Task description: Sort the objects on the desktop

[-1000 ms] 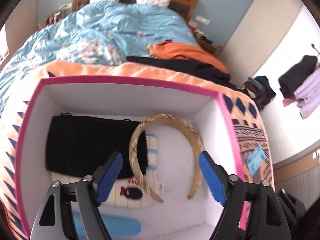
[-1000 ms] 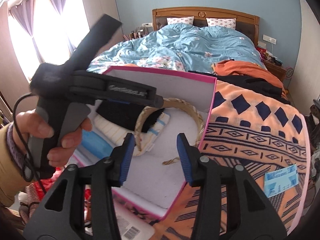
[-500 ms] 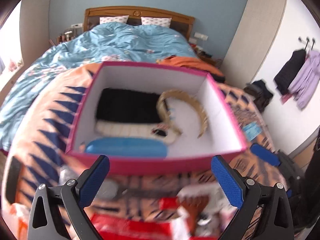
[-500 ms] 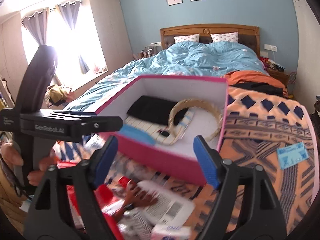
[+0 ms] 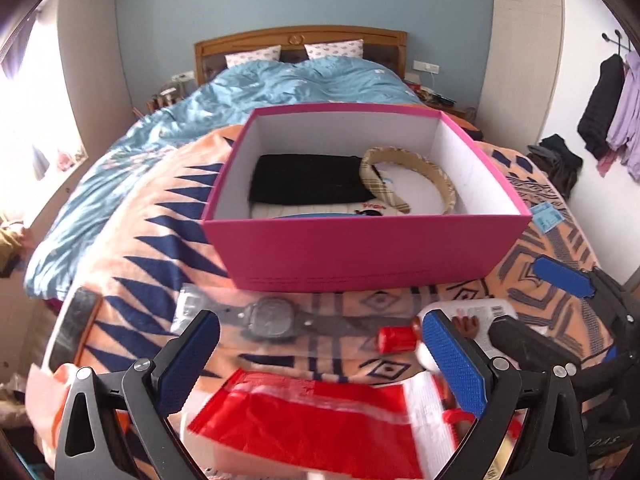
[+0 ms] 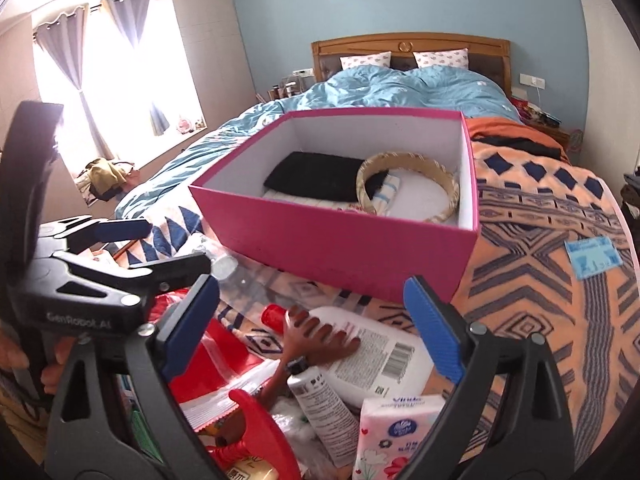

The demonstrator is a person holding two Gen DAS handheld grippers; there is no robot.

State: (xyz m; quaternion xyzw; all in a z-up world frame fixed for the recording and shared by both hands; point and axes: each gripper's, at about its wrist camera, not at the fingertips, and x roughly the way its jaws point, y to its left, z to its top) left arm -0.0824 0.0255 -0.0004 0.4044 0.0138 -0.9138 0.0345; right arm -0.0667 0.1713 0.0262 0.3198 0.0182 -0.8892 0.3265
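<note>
Right now both grippers hang over the clutter at the near end of the bed, in front of the pink box (image 5: pixel 368 248). The left gripper (image 5: pixel 320 364) has its jaws spread wide with nothing between the pads, above a red plastic bag (image 5: pixel 304 424) and a grey watch (image 5: pixel 272 320) lying on the patterned blanket (image 5: pixel 152 264). The right gripper (image 6: pixel 312 320) has just been opening and now stands spread as well, gripping nothing; below it lie a white lotion bottle (image 6: pixel 376 352), a brown hand-shaped scratcher (image 6: pixel 316 340), a smaller tube (image 6: pixel 320 404) and a pack of tissues (image 6: pixel 392 436). Inside the box, a plaid headband (image 5: pixel 404 176) leans over a folded black cloth (image 5: pixel 308 180) and a striped cream cloth; a blue item, mostly hidden by the near wall, may be a case. A small blue card (image 6: pixel 592 256) lies on the blanket to the right of the box.
</note>
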